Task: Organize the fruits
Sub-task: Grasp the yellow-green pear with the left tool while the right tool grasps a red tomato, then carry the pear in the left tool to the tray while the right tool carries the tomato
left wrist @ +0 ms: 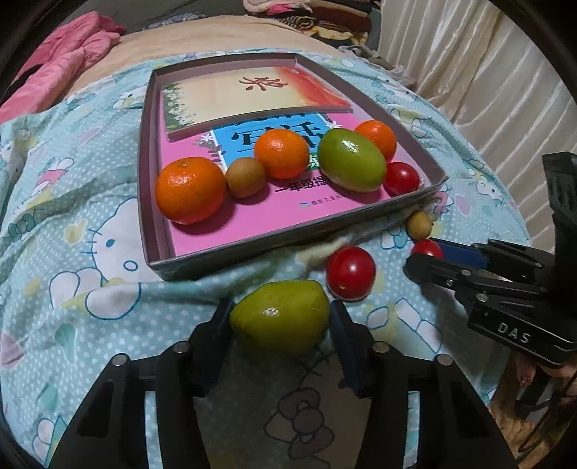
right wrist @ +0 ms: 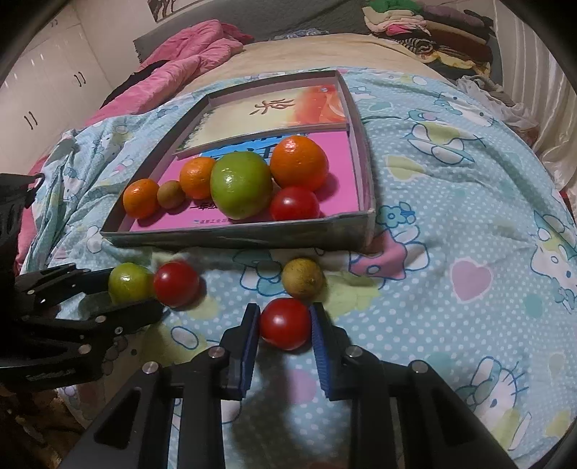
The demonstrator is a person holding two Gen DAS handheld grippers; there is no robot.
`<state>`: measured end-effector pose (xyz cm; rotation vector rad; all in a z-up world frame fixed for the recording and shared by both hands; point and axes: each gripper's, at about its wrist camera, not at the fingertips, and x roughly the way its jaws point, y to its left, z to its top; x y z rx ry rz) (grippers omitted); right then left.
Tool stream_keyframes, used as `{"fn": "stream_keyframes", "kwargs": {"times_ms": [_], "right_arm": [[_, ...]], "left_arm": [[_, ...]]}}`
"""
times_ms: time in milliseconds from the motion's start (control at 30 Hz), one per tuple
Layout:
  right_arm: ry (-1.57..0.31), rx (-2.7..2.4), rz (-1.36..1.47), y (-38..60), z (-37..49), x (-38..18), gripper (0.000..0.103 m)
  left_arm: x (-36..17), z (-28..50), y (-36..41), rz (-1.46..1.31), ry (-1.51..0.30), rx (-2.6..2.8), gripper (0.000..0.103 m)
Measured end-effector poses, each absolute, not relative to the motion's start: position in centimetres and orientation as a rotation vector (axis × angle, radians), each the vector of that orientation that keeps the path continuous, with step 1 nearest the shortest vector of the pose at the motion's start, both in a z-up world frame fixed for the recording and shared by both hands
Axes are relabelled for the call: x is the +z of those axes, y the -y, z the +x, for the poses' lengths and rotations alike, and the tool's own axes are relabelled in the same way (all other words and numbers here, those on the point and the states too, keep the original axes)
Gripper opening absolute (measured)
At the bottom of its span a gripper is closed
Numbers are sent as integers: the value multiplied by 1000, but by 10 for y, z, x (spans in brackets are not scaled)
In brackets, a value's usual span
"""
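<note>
A green fruit (left wrist: 279,315) lies on the blue cartoon bedspread, and my left gripper (left wrist: 280,314) is shut on it, one pad on each side. In the right wrist view that left gripper (right wrist: 135,290) comes in from the left around the same green fruit (right wrist: 128,285). My right gripper (right wrist: 285,314) is shut on a red tomato (right wrist: 285,323). A second red tomato (right wrist: 176,284) and a small yellow-brown fruit (right wrist: 302,277) lie loose in front of the cardboard tray (right wrist: 234,234). The tray holds three oranges, a large green fruit (right wrist: 241,189), a small brown fruit and a tomato.
Two books line the tray's floor; the pink one (left wrist: 252,220) lies under the fruit. A pink quilt (right wrist: 187,54) and piled clothes (right wrist: 432,32) sit at the far end of the bed. A pale curtain (left wrist: 487,72) hangs on the right.
</note>
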<state>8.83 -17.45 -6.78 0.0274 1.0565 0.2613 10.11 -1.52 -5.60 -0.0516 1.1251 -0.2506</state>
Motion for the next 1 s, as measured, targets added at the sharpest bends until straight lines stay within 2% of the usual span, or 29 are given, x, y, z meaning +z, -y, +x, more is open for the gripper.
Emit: {"fn": "stream_keyframes", "kwargs": {"times_ms": [433, 1000], "right_arm": [[-1012, 352, 46, 165, 83, -57, 28], [-849, 494, 52, 153, 70, -26, 28]], "left_arm": [[-36, 89, 9, -98, -1075, -266, 54], [0, 77, -15, -179, -929, -229, 54]]}}
